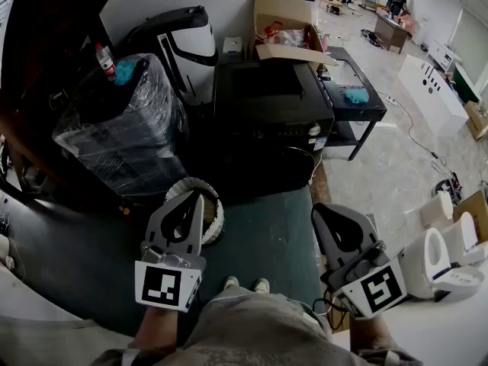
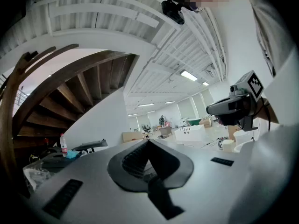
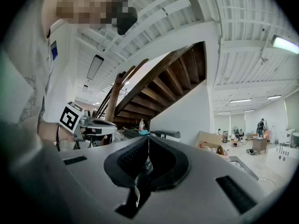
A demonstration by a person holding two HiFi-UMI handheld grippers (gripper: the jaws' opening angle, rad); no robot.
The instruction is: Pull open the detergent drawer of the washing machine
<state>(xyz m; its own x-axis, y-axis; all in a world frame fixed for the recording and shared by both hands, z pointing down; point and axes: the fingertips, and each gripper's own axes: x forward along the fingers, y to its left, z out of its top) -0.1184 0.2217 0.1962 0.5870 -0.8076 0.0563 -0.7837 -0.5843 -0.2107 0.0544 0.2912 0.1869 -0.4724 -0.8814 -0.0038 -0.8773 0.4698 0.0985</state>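
A black front-loading washing machine (image 1: 271, 101) stands in the middle of the head view, with a round knob (image 1: 314, 130) at the right of its front panel. From here I cannot make out the detergent drawer on the dark front. My left gripper (image 1: 197, 197) is shut and empty, held level over the dark floor mat, well short of the machine. My right gripper (image 1: 316, 209) is also shut and empty, off the machine's right front corner. In the left gripper view the jaws (image 2: 148, 140) meet tip to tip. In the right gripper view the jaws (image 3: 148, 137) do the same.
A film-wrapped black appliance (image 1: 122, 132) with a bottle (image 1: 105, 59) on top stands left of the machine. A white pail (image 1: 212, 212) sits below the left gripper. An open cardboard box (image 1: 284, 29) is behind, a low black table (image 1: 352, 101) is right, and white toilets (image 1: 450, 254) are far right.
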